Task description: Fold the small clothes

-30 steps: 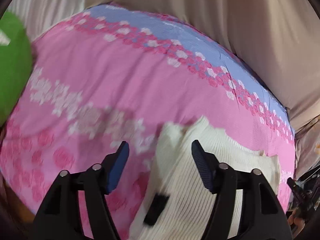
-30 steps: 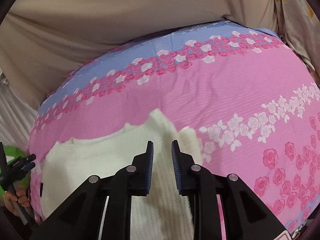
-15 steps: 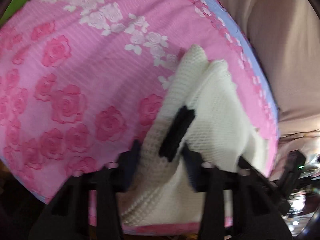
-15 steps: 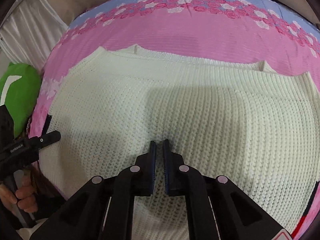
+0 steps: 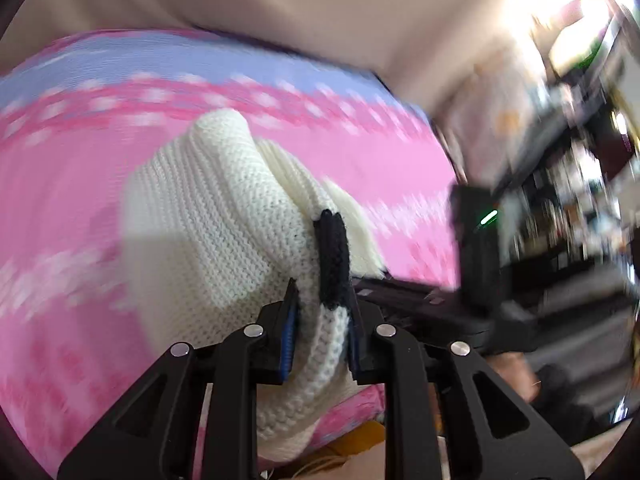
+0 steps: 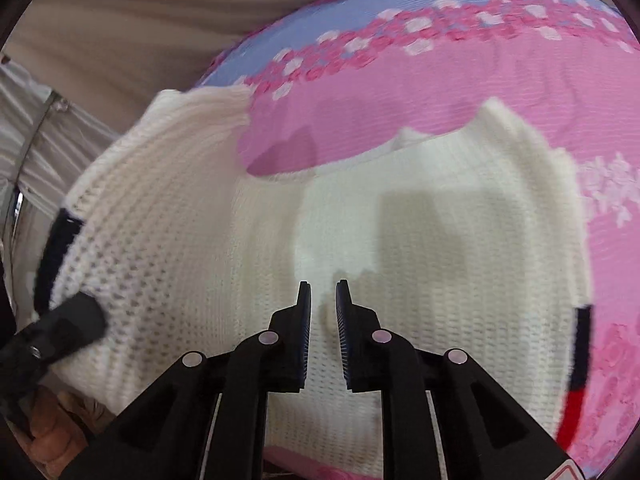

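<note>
A cream knitted sweater (image 6: 420,240) with black trim lies on a pink flowered bedspread (image 6: 460,80). My left gripper (image 5: 322,316) is shut on the sweater's edge (image 5: 224,216) by a black trim strip (image 5: 331,256) and holds that side lifted; this raised side shows at the left of the right wrist view (image 6: 152,184), with the left gripper's tip (image 6: 76,320) on it. My right gripper (image 6: 323,300) hovers over the middle of the sweater, jaws nearly together with a narrow gap and nothing between them. A black and red trim (image 6: 578,364) marks the sweater's right edge.
Beige fabric (image 5: 280,4) lies behind the bedspread. A blurred cluttered shelf area (image 5: 560,200) is to the right in the left wrist view. The right gripper's dark body (image 5: 476,240) crosses there.
My left gripper closed on the sweater's trimmed edge and lifted it, swinging toward the right. The sweater's left side rose off the bed. My right gripper stayed over the sweater's middle.
</note>
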The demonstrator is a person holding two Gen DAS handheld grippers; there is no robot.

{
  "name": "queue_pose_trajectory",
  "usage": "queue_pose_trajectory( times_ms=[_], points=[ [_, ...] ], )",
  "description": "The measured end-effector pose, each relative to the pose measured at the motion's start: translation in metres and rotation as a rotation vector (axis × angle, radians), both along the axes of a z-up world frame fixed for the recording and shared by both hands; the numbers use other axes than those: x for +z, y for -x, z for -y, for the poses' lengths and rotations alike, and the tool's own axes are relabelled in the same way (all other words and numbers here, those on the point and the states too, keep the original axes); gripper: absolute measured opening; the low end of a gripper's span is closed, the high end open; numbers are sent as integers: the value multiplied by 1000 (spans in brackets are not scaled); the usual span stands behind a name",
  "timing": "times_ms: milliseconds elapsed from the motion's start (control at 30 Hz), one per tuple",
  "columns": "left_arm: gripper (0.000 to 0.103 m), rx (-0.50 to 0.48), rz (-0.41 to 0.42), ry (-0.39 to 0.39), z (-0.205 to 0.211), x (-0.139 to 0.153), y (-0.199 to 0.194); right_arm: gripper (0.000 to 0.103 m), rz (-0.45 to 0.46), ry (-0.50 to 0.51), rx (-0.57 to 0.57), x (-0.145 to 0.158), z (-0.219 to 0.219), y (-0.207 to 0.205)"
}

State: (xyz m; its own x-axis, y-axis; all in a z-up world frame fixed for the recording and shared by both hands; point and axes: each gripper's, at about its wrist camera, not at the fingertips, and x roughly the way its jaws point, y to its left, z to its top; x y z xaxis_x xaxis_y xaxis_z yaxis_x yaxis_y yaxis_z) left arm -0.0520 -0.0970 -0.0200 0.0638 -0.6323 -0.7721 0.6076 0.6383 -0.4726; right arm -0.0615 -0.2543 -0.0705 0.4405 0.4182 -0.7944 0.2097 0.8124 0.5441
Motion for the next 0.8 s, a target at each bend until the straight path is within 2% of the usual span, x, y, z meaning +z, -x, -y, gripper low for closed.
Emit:
queue_pose_trajectory(
  times_ms=[33, 100, 167, 200, 233, 267, 300, 367, 433, 533, 667, 767, 800],
  points=[
    [21, -54, -8, -29, 26, -13, 4, 18, 4, 4, -35, 2, 17, 9],
    [29, -148, 5, -125, 67, -41, 13, 18, 2, 15, -101, 3, 49, 29],
    [30, -168, 32, -201, 83, -54, 21, 19, -4, 5, -158, -3, 70, 44],
    [35, -158, 40, -206, 83, -52, 24, 20, -14, -8, -192, -5, 81, 51],
    [41, -125, 52, -168, 74, -42, 24, 22, -23, -18, -218, -6, 87, 56],
    [57, -82, 74, -127, 61, -30, 22, 23, -28, -23, -237, -6, 90, 60],
    [68, -42, 100, -103, 51, -19, 19, 27, -21, -26, -245, -5, 91, 66],
    [73, 75, 187, -59, 15, 8, 9, 37, -3, -37, -254, 1, 90, 73],
    [74, 156, 247, -73, -18, 22, 0, 59, 22, -51, -261, 9, 83, 76],
    [74, 253, 269, -128, -56, 22, -14, 70, 49, -58, -253, 13, 65, 55],
    [75, 347, 203, -154, -90, 9, -14, 71, -29, -33, -205, -5, 44, 19],
    [75, 382, 163, -170, -106, -1, -6, 71, -82, -12, -158, -16, 26, 4],
    [75, 385, 154, -164, -107, -4, -4, 55, -73, -8, -142, -15, 19, 1]
  ],
)
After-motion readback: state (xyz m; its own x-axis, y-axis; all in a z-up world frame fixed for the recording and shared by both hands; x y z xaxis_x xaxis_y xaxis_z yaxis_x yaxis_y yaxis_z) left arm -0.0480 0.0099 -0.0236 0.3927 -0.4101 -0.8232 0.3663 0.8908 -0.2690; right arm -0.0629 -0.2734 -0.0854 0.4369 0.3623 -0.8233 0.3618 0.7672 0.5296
